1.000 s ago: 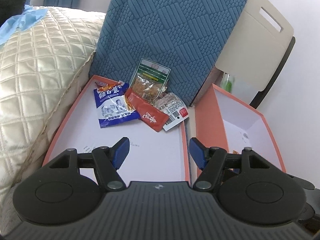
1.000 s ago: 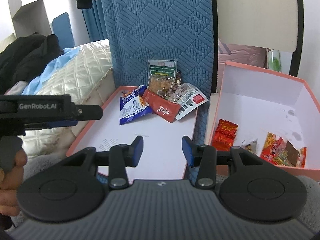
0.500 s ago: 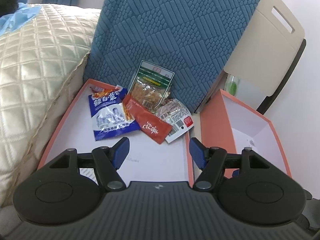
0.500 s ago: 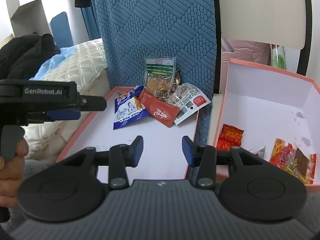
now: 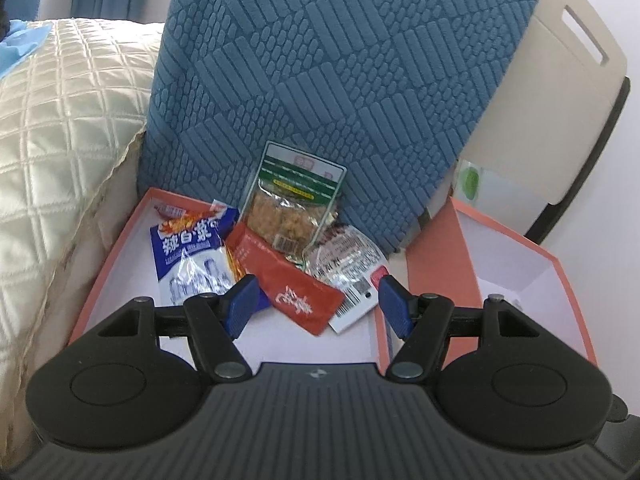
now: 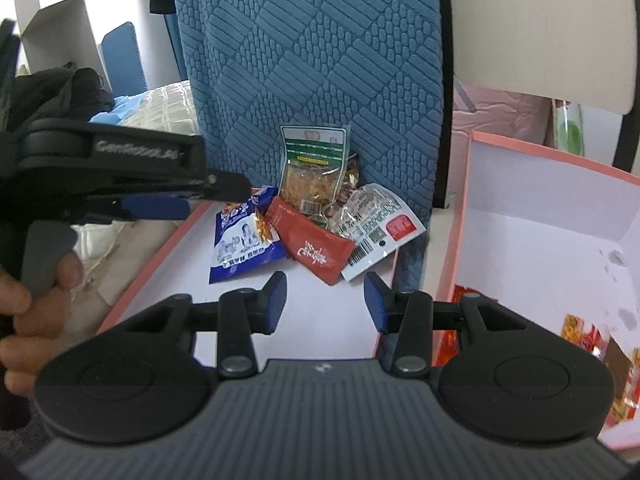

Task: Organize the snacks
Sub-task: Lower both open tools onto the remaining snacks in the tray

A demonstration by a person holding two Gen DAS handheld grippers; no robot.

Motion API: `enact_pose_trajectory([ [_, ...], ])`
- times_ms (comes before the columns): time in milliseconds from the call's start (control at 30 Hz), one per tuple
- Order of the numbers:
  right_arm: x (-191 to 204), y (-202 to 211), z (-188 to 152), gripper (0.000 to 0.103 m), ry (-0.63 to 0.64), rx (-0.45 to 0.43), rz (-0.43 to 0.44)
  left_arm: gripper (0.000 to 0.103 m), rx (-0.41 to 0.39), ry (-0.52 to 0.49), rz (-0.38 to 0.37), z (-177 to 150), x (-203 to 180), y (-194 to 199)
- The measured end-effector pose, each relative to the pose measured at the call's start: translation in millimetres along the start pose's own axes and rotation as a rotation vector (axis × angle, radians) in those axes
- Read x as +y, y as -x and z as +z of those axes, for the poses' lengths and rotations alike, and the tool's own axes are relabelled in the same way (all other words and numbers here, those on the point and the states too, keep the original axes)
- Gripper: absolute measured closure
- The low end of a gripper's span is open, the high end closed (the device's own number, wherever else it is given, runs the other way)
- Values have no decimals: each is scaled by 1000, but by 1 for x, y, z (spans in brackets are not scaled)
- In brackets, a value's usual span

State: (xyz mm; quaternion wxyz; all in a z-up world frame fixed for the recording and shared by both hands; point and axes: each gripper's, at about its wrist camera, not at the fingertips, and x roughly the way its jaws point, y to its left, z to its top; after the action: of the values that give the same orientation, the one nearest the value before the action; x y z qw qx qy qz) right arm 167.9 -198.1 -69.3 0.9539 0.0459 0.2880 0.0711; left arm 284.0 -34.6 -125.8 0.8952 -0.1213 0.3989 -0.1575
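A pile of snack packets lies at the far end of a shallow orange tray (image 5: 116, 248) (image 6: 180, 264). It holds a blue packet (image 5: 188, 248) (image 6: 244, 244), a red packet (image 5: 292, 280) (image 6: 312, 244) and a silver packet with a red label (image 5: 348, 260) (image 6: 376, 220). A green-topped clear packet (image 5: 296, 204) (image 6: 314, 168) leans on the cushion. My left gripper (image 5: 316, 304) (image 6: 192, 196) hovers open just short of the pile. My right gripper (image 6: 325, 300) is open over the tray, nothing between its fingers.
An orange box (image 5: 500, 256) (image 6: 540, 240) stands right of the tray, with red snack packets (image 6: 448, 340) inside. A blue textured cushion (image 5: 340, 80) rises behind the pile. Cream quilted bedding (image 5: 60, 140) borders the left. A person's hand (image 6: 36, 300) grips the left tool.
Both grippers have moved forward toward the snack pile, which now looks larger and nearer. In the right wrist view the left gripper reaches further over the tray. Neither opening has changed.
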Motion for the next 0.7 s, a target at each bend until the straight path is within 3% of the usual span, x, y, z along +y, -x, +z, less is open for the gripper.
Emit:
enact_pose_trajectory([
  [533,5,-60,32,58,70,6,19,32,72,120,76,18,55,-63],
  [700,2,-86,38,58,59,56,45,32,112,179,88,20,76,-83],
])
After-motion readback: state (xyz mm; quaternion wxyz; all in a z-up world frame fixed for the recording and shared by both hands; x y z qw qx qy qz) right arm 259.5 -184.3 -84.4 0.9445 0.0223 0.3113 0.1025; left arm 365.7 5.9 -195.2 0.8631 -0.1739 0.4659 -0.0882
